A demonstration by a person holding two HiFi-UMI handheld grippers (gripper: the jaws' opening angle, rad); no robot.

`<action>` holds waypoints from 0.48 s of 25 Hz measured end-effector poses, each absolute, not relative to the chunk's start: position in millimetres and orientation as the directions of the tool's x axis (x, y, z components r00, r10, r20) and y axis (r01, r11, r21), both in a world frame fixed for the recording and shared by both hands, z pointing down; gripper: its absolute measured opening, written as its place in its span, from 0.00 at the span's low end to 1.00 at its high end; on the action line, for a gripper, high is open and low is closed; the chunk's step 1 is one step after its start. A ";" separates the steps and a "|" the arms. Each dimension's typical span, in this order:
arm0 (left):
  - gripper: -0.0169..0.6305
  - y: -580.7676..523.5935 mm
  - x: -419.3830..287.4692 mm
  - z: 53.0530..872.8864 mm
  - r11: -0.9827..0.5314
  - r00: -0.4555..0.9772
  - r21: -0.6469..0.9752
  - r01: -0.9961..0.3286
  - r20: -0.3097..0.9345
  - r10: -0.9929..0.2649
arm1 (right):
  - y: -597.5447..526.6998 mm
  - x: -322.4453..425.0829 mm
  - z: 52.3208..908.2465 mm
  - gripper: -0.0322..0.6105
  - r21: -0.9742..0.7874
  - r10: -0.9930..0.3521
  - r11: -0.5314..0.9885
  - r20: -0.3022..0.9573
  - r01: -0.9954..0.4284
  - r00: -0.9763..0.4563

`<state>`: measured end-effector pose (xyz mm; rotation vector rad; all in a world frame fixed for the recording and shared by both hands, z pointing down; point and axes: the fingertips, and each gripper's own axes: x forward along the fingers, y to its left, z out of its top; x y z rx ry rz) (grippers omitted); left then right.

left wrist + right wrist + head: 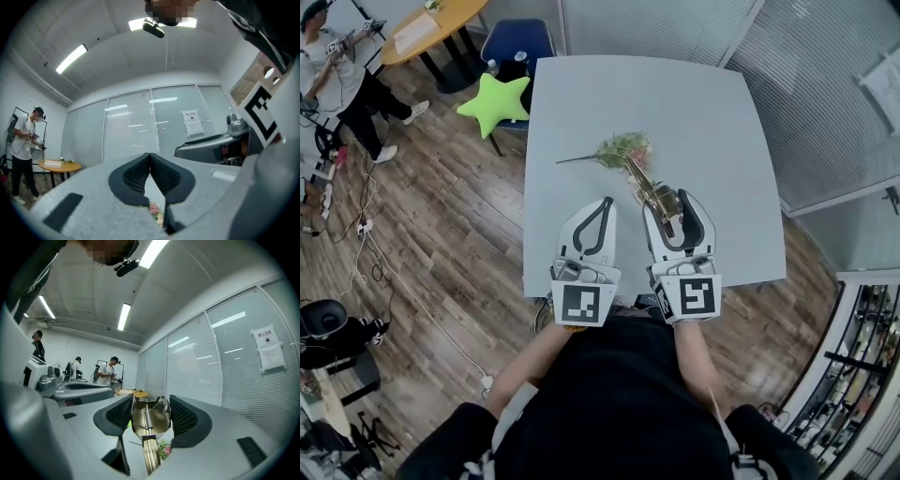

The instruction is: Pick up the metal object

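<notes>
Metal object (pixel 149 417): gripped in right gripper (pixel 672 210) jaws, long axis pointing ahead toward flowers (pixel 625 148) (on the table (pixel 581 103)).
Left gripper (pixel 606 202): jaws closed, empty.

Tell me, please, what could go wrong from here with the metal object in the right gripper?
1. The right gripper clamps the metal object only at its wide end. The long handle sticks out unsupported, so it may pivot or slip.
2. The handle's far end sits at the flower sprig on the table; moving it could drag the sprig along.
3. The shut left gripper is close beside it and could get bumped.
</notes>
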<state>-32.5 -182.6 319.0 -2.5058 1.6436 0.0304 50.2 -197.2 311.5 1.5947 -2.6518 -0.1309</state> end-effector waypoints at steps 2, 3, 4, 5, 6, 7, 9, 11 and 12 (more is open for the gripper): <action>0.03 -181.0 -32.7 319.8 -0.391 0.402 -0.112 -0.913 -0.095 -0.911 | -196.4 49.3 312.7 0.43 0.094 -0.885 0.464 -0.005 -0.881 -0.466; 0.03 -180.3 -33.0 319.4 -0.392 0.402 -0.111 -0.913 -0.100 -0.910 | -195.9 48.8 312.8 0.43 0.093 -0.886 0.462 -0.006 -0.882 -0.464; 0.03 -179.6 -33.4 319.4 -0.392 0.402 -0.108 -0.914 -0.103 -0.910 | -195.4 48.3 313.0 0.43 0.092 -0.887 0.460 -0.006 -0.883 -0.462; 0.03 -179.2 -33.9 320.2 -0.390 0.400 -0.106 -0.915 -0.101 -0.911 | -195.2 48.0 313.3 0.43 0.091 -0.888 0.458 -0.006 -0.884 -0.460; 0.03 -179.4 -34.6 321.2 -0.388 0.398 -0.106 -0.916 -0.098 -0.912 | -195.4 47.6 313.7 0.43 0.091 -0.888 0.456 -0.006 -0.885 -0.459; 0.03 -180.1 -35.1 321.5 -0.385 0.395 -0.108 -0.916 -0.097 -0.913 | -196.1 47.4 314.3 0.43 0.092 -0.889 0.456 -0.006 -0.885 -0.458; 0.03 -181.8 -35.5 321.9 -0.382 0.393 -0.113 -0.917 -0.098 -0.914 | -197.9 47.2 315.8 0.43 0.089 -0.889 0.456 -0.005 -0.885 -0.458; 0.03 -183.0 -35.4 323.5 -0.380 0.389 -0.100 -0.919 -0.094 -0.916 | -199.2 47.4 317.0 0.43 0.085 -0.889 0.457 -0.002 -0.886 -0.459; 0.03 -183.4 -35.3 323.9 -0.380 0.388 -0.095 -0.920 -0.092 -0.917 | -199.6 47.5 317.1 0.43 0.084 -0.889 0.457 -0.001 -0.885 -0.459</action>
